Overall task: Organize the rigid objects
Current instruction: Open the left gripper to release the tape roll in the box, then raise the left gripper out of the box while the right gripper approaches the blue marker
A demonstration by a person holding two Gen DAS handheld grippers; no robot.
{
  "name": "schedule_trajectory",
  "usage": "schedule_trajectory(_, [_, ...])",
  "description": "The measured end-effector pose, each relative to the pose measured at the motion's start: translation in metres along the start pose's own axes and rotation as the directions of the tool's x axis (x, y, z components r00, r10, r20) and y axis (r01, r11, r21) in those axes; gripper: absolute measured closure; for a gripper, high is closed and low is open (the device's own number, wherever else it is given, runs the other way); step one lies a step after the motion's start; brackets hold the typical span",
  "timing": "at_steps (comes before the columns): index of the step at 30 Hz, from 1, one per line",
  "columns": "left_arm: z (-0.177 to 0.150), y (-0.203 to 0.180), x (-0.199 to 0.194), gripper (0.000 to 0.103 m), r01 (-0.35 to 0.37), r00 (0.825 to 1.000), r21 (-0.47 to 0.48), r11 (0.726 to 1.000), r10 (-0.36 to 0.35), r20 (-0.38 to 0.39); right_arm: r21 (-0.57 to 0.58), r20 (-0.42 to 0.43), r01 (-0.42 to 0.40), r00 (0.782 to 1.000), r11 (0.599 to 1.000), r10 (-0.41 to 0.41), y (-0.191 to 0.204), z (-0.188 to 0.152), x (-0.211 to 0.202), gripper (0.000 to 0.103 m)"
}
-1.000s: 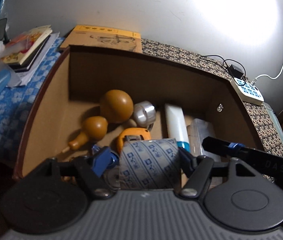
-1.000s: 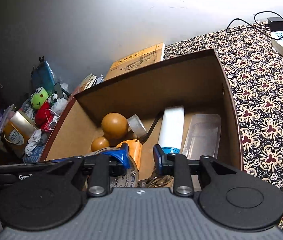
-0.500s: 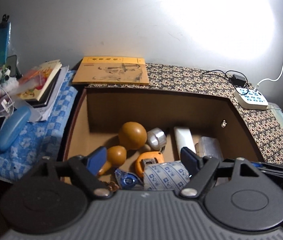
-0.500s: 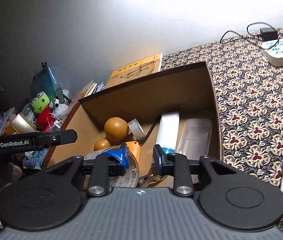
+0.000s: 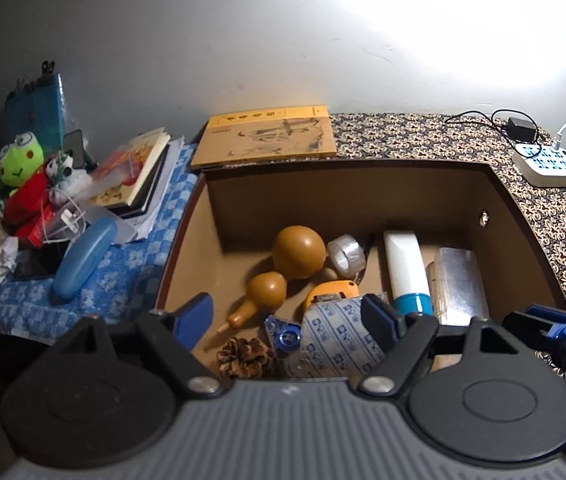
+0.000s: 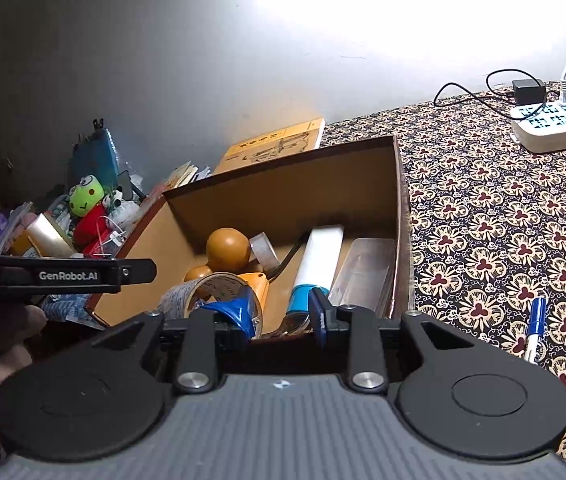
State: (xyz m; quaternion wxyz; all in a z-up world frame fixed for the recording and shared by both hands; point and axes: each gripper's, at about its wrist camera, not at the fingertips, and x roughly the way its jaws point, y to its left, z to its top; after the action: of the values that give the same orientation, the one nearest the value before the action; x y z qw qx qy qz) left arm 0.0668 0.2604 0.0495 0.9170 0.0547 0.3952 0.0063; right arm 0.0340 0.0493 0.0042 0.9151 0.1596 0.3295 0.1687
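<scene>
An open brown cardboard box (image 5: 187, 240) holds an orange gourd (image 5: 297, 252), a clear tape ring (image 5: 345, 254), an orange tape measure (image 5: 331, 294), a white tube with a blue cap (image 5: 405, 272), a clear plastic case (image 5: 459, 280), a pine cone (image 5: 245, 354), a small blue dispenser (image 5: 287, 334) and a wide patterned tape roll (image 5: 339, 336). My left gripper (image 5: 287, 316) is open and empty above the box's near edge, over the roll. My right gripper (image 6: 281, 316) is open and empty at the near edge of the box (image 6: 287, 176); the roll (image 6: 211, 296) lies just beyond it.
A blue pen (image 6: 533, 330) lies on the patterned cloth right of the box. A white power strip (image 6: 555, 126) with cables sits at the far right. A yellow booklet (image 5: 269, 136) lies behind the box. Books, a frog toy (image 5: 19, 160) and a blue case (image 5: 83, 256) crowd the left.
My left gripper opened, let go of the patterned tape roll in the box, and pulled back and up. My right gripper also drew back from the box.
</scene>
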Motion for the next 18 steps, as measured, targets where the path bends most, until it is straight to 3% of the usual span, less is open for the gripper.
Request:
schedule_trajectory(9, [-0.009, -0.027, -0.022, 0.023, -0.121, 0.993, 0.013, 0.993, 0.121, 0.004, -0.035, 0.045, -0.065, 0.997, 0.997, 0.067, -0.014, -0.01, -0.026, 0.09])
schedule_trajectory(18, [-0.021, -0.053, -0.041, 0.023, -0.19, 0.982, 0.012, 0.982, 0.19, -0.011, 0.055, -0.116, -0.099, 0.988, 0.994, 0.105, -0.051, -0.026, -0.035, 0.089])
